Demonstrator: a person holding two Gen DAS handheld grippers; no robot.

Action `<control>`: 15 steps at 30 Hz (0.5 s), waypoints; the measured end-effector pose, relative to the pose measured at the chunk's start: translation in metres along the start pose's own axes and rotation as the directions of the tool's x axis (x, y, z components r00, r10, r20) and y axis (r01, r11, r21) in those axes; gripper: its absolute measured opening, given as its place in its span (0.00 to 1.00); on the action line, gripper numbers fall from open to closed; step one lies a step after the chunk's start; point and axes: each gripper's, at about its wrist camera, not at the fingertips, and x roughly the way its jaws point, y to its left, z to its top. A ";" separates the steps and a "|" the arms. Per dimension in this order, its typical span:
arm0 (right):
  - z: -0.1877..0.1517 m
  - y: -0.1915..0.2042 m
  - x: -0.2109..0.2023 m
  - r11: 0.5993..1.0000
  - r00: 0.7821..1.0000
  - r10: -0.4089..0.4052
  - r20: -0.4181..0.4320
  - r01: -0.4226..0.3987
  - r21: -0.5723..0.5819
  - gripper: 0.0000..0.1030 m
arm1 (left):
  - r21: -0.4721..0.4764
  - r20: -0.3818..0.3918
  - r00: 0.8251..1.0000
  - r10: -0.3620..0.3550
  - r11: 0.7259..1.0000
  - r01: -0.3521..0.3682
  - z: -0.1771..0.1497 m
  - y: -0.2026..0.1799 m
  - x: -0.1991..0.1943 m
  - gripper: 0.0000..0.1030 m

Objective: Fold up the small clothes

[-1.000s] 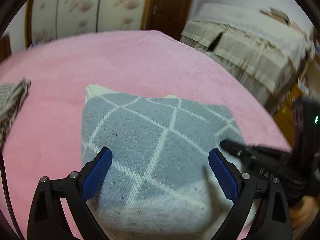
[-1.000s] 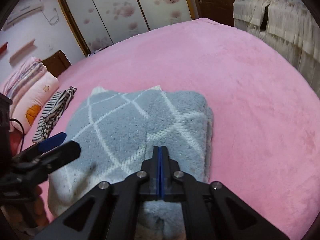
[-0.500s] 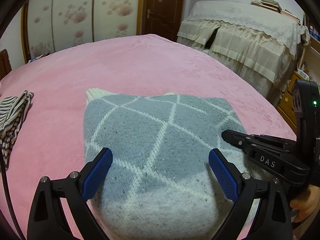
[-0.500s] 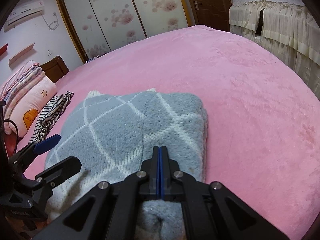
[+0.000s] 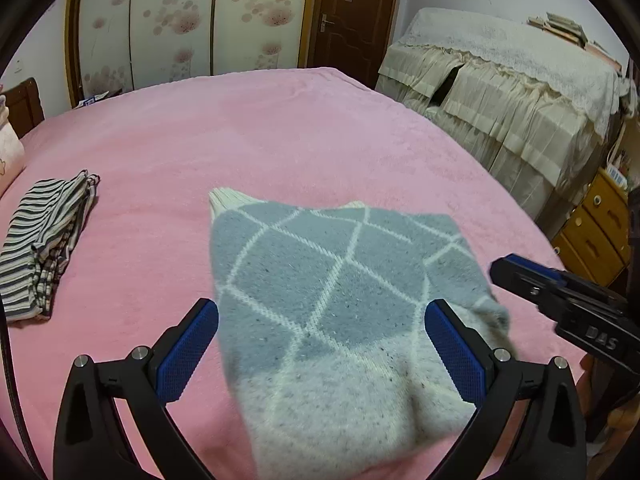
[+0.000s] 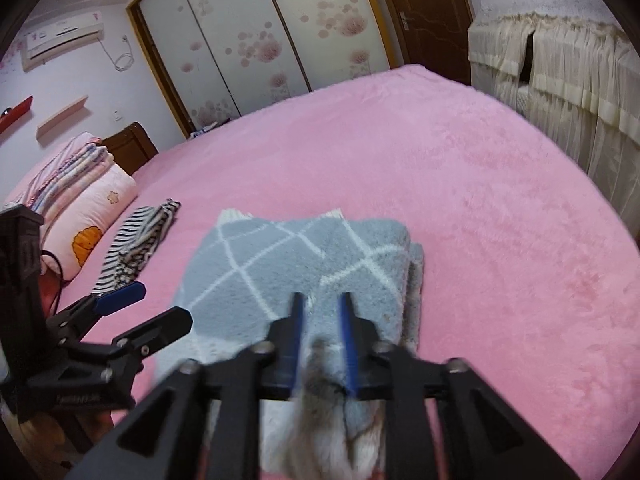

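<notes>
A folded grey knit garment point(image 5: 332, 288) with a white diamond pattern lies on the pink bed point(image 5: 260, 132); it also shows in the right wrist view point(image 6: 296, 264). My left gripper point(image 5: 320, 344) is wide open just above its near, pale end, holding nothing. My right gripper point(image 6: 322, 320) is partly open over the garment's near right corner, with the cloth loose between its blue pads. It also shows in the left wrist view point(image 5: 520, 268) at the right.
A folded striped garment point(image 5: 44, 232) lies on the bed at the left. Pillows point(image 6: 84, 208) are stacked at the head of the bed. A cloth-covered cabinet point(image 5: 512, 92) and a yellow drawer unit point(image 5: 596, 228) stand right of the bed.
My right gripper was shut on the garment's near corner and has now opened partway, letting the cloth go. Both grippers have pulled back a little. The garment lies still.
</notes>
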 end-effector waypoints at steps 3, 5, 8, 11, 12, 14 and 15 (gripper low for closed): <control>0.010 0.001 -0.022 0.999 1.000 -0.003 0.030 0.004 -0.037 0.61 | -0.005 0.018 1.000 -0.002 1.000 0.002 0.007 0.009 -0.016 1.00; 0.015 0.001 -0.031 0.999 0.999 -0.002 0.035 0.004 -0.053 0.68 | -0.005 0.027 1.000 -0.007 1.000 0.007 0.013 0.015 -0.026 1.00; 0.022 -0.006 -0.041 0.998 1.000 0.002 0.025 0.000 -0.067 0.78 | 0.012 0.004 1.000 0.004 1.000 -0.004 0.018 0.023 -0.033 1.00; 0.026 -0.011 -0.040 0.997 1.000 -0.015 -0.005 0.015 -0.079 0.87 | 0.008 -0.090 0.996 0.021 1.000 -0.020 0.022 0.034 -0.028 1.00; 0.026 -0.014 -0.037 0.997 0.999 -0.023 -0.023 0.022 -0.080 0.87 | -0.008 -0.114 0.993 -0.004 1.000 0.003 0.022 0.037 -0.026 1.00; 0.026 -0.018 -0.033 0.997 0.999 -0.017 -0.049 0.013 -0.077 0.88 | -0.063 -0.144 0.986 -0.082 0.995 0.073 0.019 0.047 -0.021 1.00; 0.025 -0.021 -0.029 0.997 0.998 -0.001 -0.070 -0.004 -0.076 0.92 | -0.076 -0.156 0.984 -0.090 0.994 0.079 0.018 0.050 -0.017 1.00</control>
